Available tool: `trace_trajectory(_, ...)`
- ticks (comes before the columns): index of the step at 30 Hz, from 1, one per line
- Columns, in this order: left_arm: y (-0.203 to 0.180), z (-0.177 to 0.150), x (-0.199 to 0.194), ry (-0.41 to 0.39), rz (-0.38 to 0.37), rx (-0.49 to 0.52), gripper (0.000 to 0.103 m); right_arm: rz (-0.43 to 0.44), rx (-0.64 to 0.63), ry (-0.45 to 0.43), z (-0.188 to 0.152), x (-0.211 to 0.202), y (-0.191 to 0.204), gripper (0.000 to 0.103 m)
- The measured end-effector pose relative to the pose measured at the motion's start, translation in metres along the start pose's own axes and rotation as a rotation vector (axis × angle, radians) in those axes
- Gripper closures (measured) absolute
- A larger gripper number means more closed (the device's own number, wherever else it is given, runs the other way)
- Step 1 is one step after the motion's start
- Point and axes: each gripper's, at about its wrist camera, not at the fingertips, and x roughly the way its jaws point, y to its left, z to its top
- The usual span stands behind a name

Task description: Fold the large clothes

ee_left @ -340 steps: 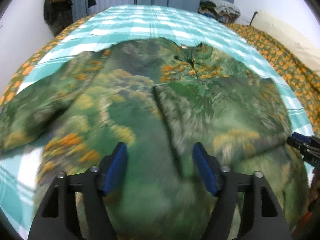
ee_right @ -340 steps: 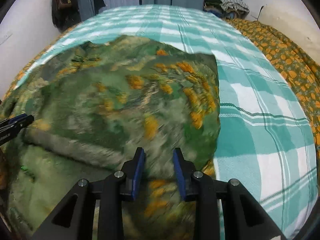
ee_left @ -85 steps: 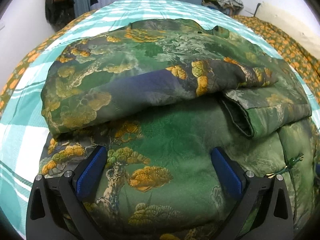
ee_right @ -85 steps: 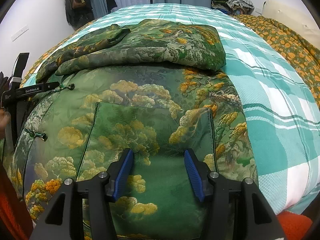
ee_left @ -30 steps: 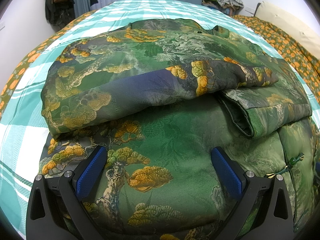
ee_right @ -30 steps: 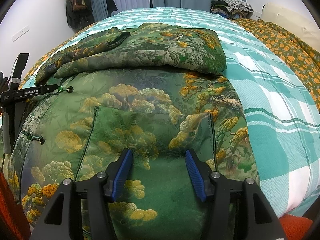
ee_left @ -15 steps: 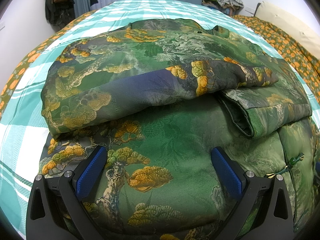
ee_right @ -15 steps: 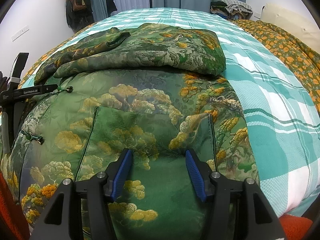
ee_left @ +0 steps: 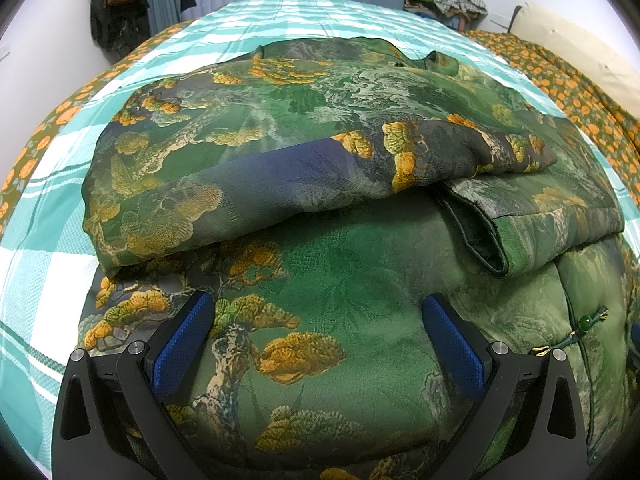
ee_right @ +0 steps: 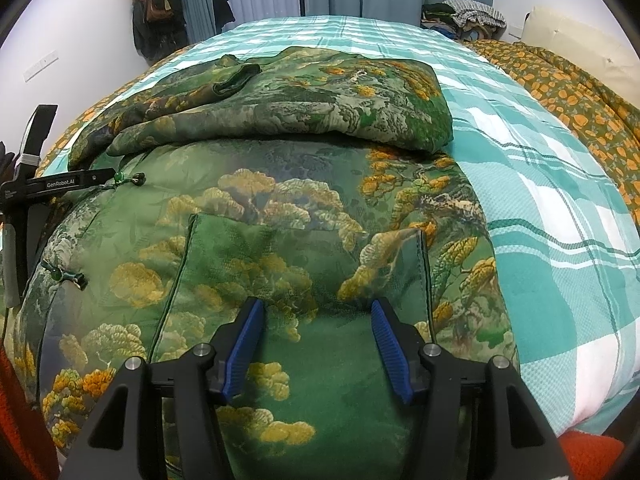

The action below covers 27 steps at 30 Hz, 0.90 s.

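Green/orange pine-print jacket (ee_left: pixel 320 184), teal plaid sheet (ee_right: pixel 560 208), blue fingers (ee_right: pixel 244 344)

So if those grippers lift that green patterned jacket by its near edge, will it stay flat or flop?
The jacket will probably flop: its folded sleeves already sag in soft curves. It looks padded, so likely bulky and somewhat heavy. Its woven sheen suggests the fabric may slip between the pads.

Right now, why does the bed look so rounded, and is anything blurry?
Left wrist view: fisheye bends the bed into a dome; the green garment is sharp, corners go dark. Right wrist view: same bulge, crisp garment, even soft light, no glare.
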Motion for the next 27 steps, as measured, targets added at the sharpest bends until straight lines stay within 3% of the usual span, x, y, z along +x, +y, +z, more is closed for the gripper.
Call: trace_trajectory(27, -0.0007, 0.0001, -0.0002, 0.000, 0.001, 0.000, 0.000, 0.007, -0.003, -0.007, -0.0021, -0.0019, 0.0004, 0.045)
